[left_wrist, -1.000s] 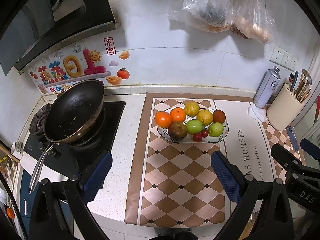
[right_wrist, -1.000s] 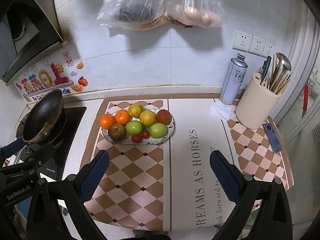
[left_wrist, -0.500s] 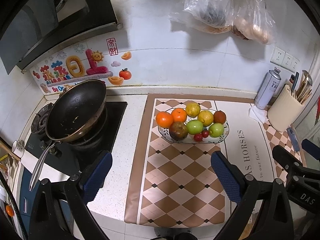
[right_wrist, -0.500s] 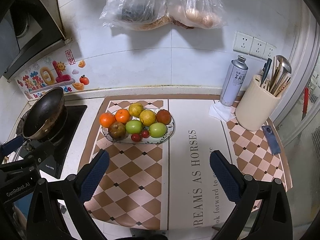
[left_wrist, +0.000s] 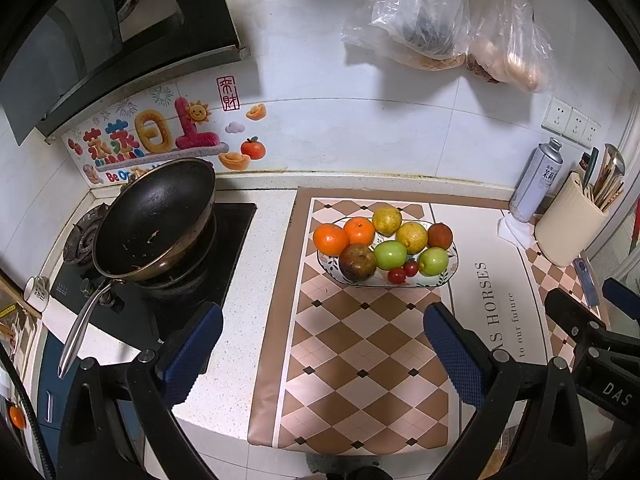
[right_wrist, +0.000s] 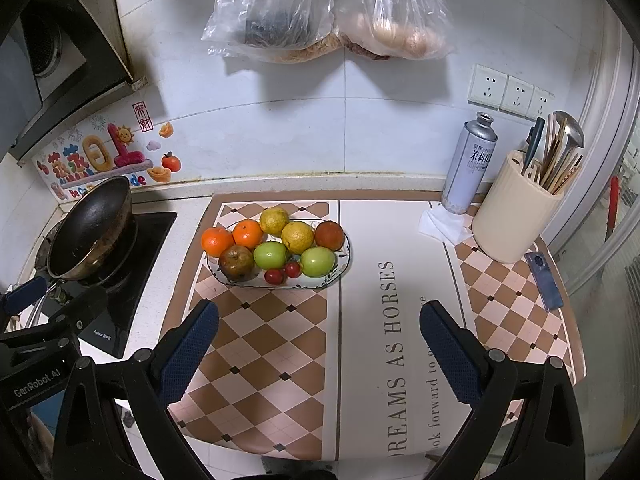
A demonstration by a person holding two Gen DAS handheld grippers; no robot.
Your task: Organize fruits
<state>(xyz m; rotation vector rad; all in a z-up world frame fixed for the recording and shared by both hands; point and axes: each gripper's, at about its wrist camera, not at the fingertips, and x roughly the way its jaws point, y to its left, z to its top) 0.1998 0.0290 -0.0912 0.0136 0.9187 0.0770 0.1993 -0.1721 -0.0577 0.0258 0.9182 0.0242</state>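
Observation:
A patterned oval plate (left_wrist: 450, 274) (right_wrist: 338, 274) sits on the checkered mat and holds several fruits: two oranges (left_wrist: 330, 239) (right_wrist: 217, 241), two yellow citrus (left_wrist: 412, 237) (right_wrist: 297, 237), a dark red fruit (left_wrist: 439, 236) (right_wrist: 329, 235), a brown pear (left_wrist: 357, 261) (right_wrist: 236, 262), two green apples (left_wrist: 390, 255) (right_wrist: 270, 255) and two cherry tomatoes (left_wrist: 397, 275) (right_wrist: 274, 276). My left gripper (left_wrist: 323, 351) is open and empty, near the counter's front edge, well short of the plate. My right gripper (right_wrist: 319, 351) is open and empty, likewise held back from the plate.
A black wok (left_wrist: 154, 218) (right_wrist: 90, 228) sits on the stove at the left. A spray can (right_wrist: 470, 164), a cream utensil holder (right_wrist: 516, 208) and a blue phone (right_wrist: 544, 280) stand at the right. Plastic bags (right_wrist: 332, 8) hang on the wall.
Both grippers have drawn slightly back and up, so the plate appears a little farther away. Nothing on the counter has moved.

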